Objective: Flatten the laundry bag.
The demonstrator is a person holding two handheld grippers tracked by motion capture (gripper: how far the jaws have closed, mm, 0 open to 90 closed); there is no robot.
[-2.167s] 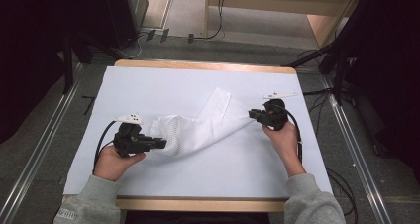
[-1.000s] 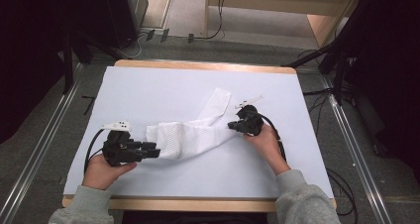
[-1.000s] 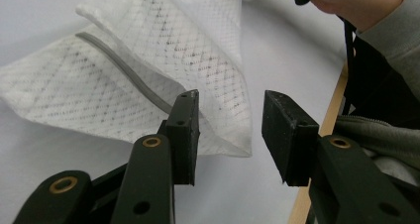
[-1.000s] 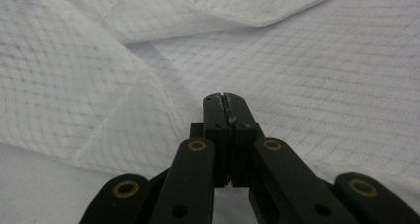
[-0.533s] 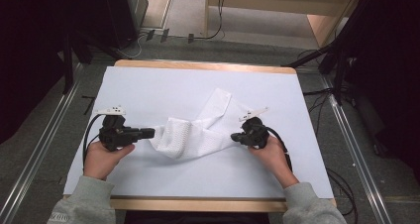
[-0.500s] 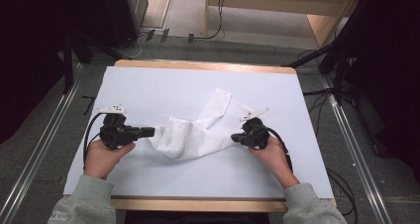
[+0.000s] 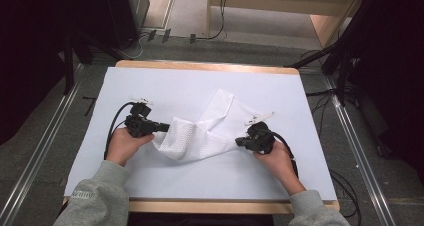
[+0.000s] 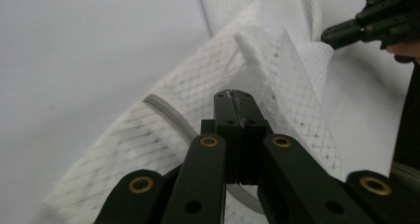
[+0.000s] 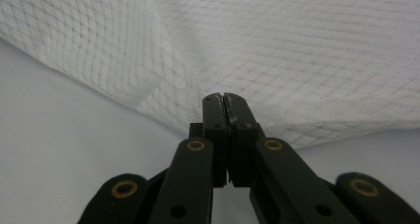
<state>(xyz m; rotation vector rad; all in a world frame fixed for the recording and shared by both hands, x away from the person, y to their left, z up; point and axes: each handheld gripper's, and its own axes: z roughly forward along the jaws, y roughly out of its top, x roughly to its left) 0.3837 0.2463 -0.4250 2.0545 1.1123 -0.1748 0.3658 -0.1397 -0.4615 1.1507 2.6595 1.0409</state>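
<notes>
A white mesh cloth [image 7: 200,138] lies bunched on the white table cover [image 7: 165,83], with one strip running up toward the far side. My left gripper [image 7: 167,127] is at the cloth's left end. In the left gripper view its jaws [image 8: 233,92] are shut tight on a raised fold of the cloth [image 8: 277,70], and a grey hem curves under them. My right gripper [image 7: 238,142] holds the cloth's right edge. Its jaws [image 9: 224,96] are shut, and the mesh [image 9: 297,50] gathers into their tips. The left gripper view also has the right gripper [image 8: 329,35] at its top right.
The white cover spreads wide on both sides of the cloth and along the near edge. A wooden table edge [image 7: 210,66] runs along the far side. Metal rails [image 7: 45,146] and cables [image 7: 345,186] lie on the floor to the left and right.
The right hand drew the cloth's right end left and toward the near edge, then stopped. The left hand moved away from the near edge, then right onto the cloth's left end. The cloth has bunched up shorter.
</notes>
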